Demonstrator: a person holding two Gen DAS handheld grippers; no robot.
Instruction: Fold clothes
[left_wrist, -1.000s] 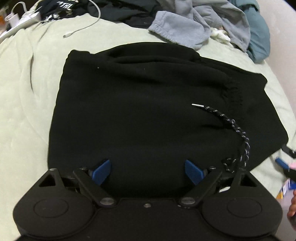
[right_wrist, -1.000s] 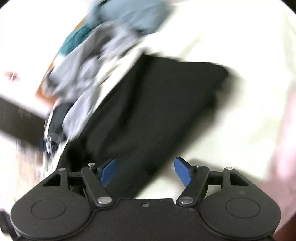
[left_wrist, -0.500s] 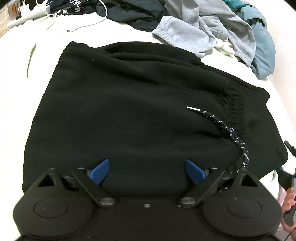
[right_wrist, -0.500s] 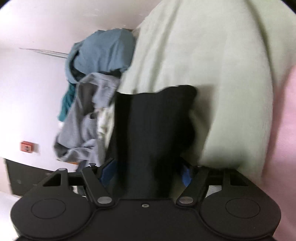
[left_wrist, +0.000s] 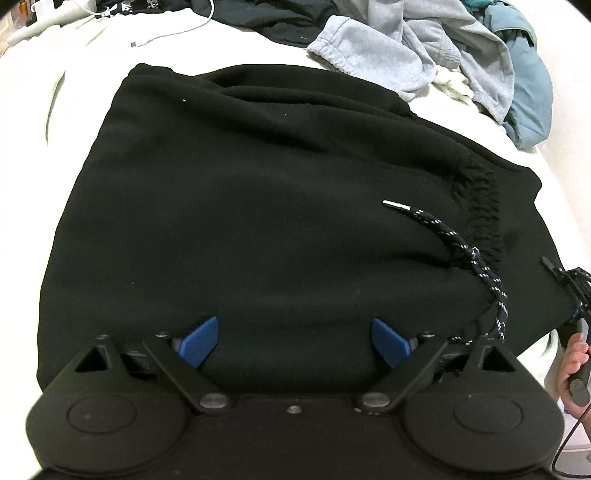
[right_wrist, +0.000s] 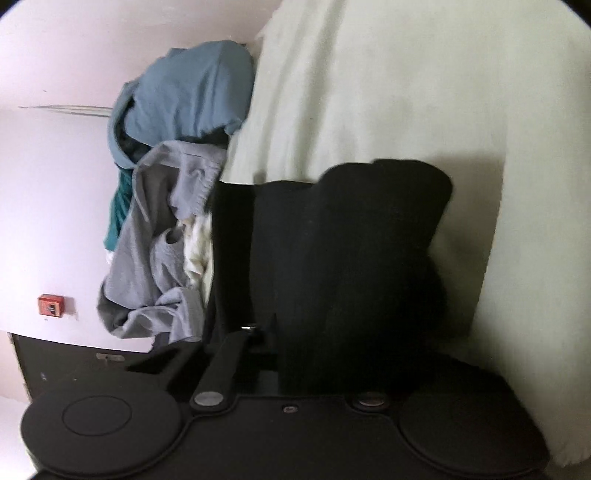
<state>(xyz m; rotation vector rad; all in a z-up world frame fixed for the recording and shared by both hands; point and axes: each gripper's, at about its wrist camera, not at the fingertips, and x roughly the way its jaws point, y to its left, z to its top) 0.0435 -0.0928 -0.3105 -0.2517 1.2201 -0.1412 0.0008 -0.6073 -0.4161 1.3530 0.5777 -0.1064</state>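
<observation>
Black sweatpants (left_wrist: 258, 221) lie folded on a pale bedspread (left_wrist: 26, 129), drawstring (left_wrist: 458, 243) trailing across the waistband. The left gripper (left_wrist: 293, 341) hovers over their near edge, fingers wide and empty. At right, the right gripper (right_wrist: 280, 343) has just closed, pinching the sweatpants' edge.

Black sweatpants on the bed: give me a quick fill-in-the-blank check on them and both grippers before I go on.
1. The left gripper hovers over the black sweatpants with its jaws ____.
2. The right gripper has just closed its jaws on the ____ of the sweatpants.
3. The drawstring ends in a ____ tip.
4. The heap of unfolded clothes lies on the bed beyond the sweatpants and is mostly grey and ____.

Missing words: open; edge; metal; blue
</observation>
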